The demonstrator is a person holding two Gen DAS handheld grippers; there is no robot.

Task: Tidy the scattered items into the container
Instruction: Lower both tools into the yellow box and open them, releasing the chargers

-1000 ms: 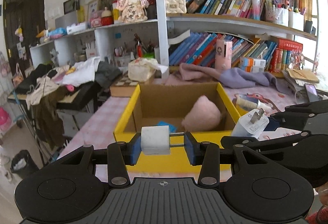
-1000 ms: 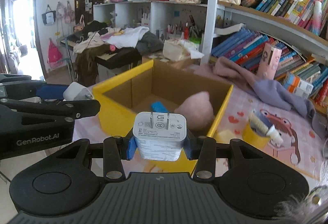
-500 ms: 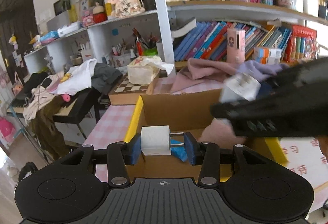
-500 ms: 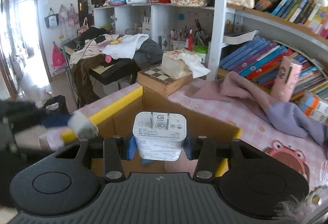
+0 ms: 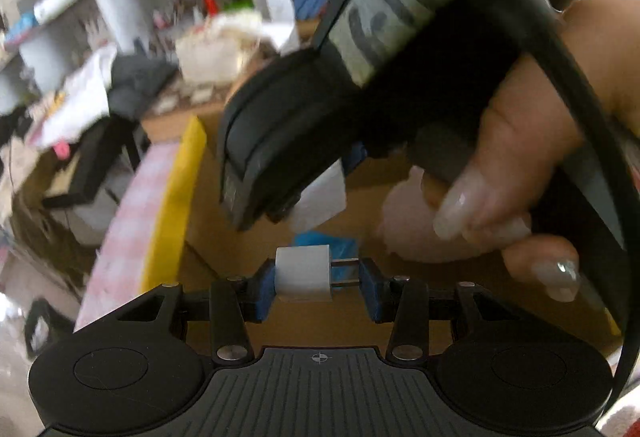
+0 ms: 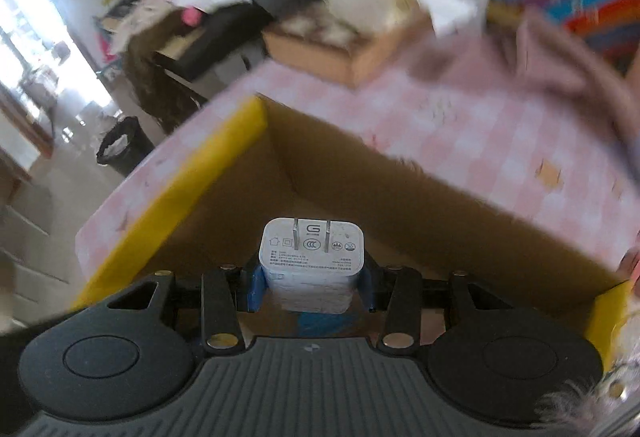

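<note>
The drop-off step is judged in hand — a small white plug [image 5: 303, 273] is clamped by the left gripper [image 5: 318, 277] and a white charger [image 6: 311, 261] by the right gripper [image 6: 311, 289], both above the yellow-rimmed box [image 6: 176, 197] — so release inside is called for next.

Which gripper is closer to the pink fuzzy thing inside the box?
Hard to call. The left gripper hangs over the box just left of the pink fuzzy thing; the right gripper crosses above it, height unclear.
</note>
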